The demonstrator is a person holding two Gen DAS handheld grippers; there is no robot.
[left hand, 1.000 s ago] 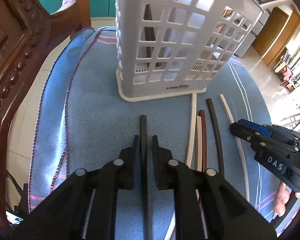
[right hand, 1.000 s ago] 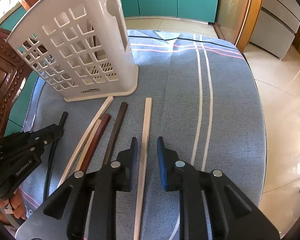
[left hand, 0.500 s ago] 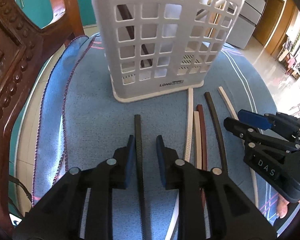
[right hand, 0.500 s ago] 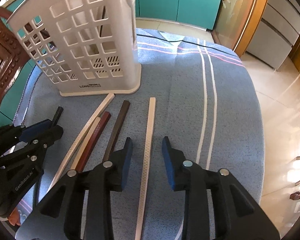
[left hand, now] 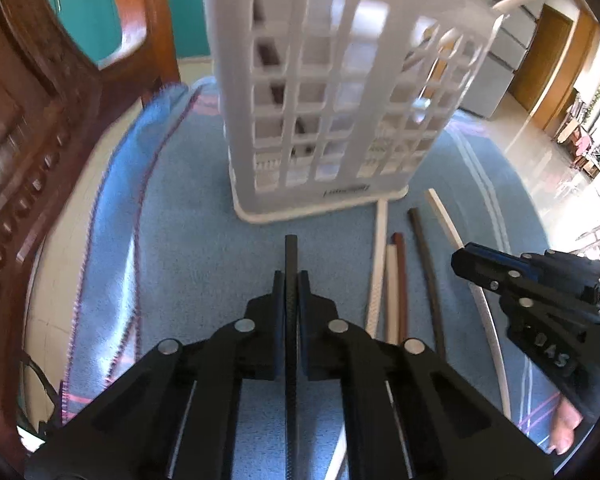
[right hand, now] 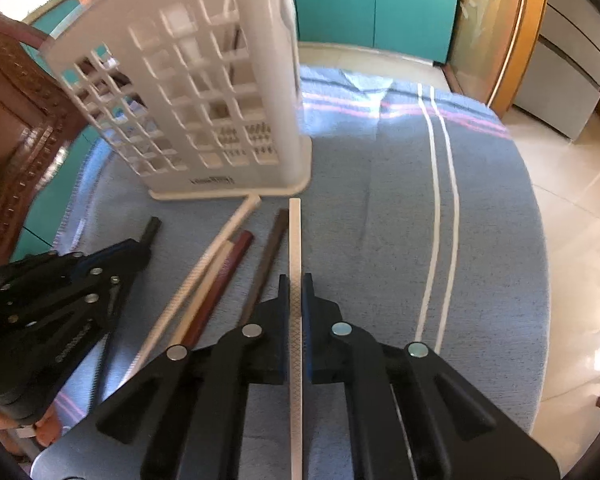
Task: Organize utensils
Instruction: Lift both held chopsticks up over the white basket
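My left gripper (left hand: 291, 280) is shut on a black chopstick (left hand: 291, 252) that points at the white lattice utensil basket (left hand: 340, 92). My right gripper (right hand: 295, 284) is shut on a cream-white chopstick (right hand: 295, 232). Between them on the blue cloth lie a white chopstick (right hand: 204, 264), a shorter cream one (right hand: 208, 284), a red-brown one (right hand: 224, 276) and a dark brown one (right hand: 268, 248). The basket (right hand: 204, 100) holds a dark chopstick (left hand: 268, 60) upright in its left part. The right gripper also shows in the left wrist view (left hand: 464, 260), and the left gripper in the right wrist view (right hand: 140, 250).
A blue striped cloth (right hand: 400, 200) covers the round table. A carved wooden chair (left hand: 28, 120) stands close at the left. The table edge drops to a tiled floor (right hand: 572, 208) at the right.
Both grippers have closed: the left on the black chopstick, the right on the cream-white chopstick. Both have moved slightly toward the basket.
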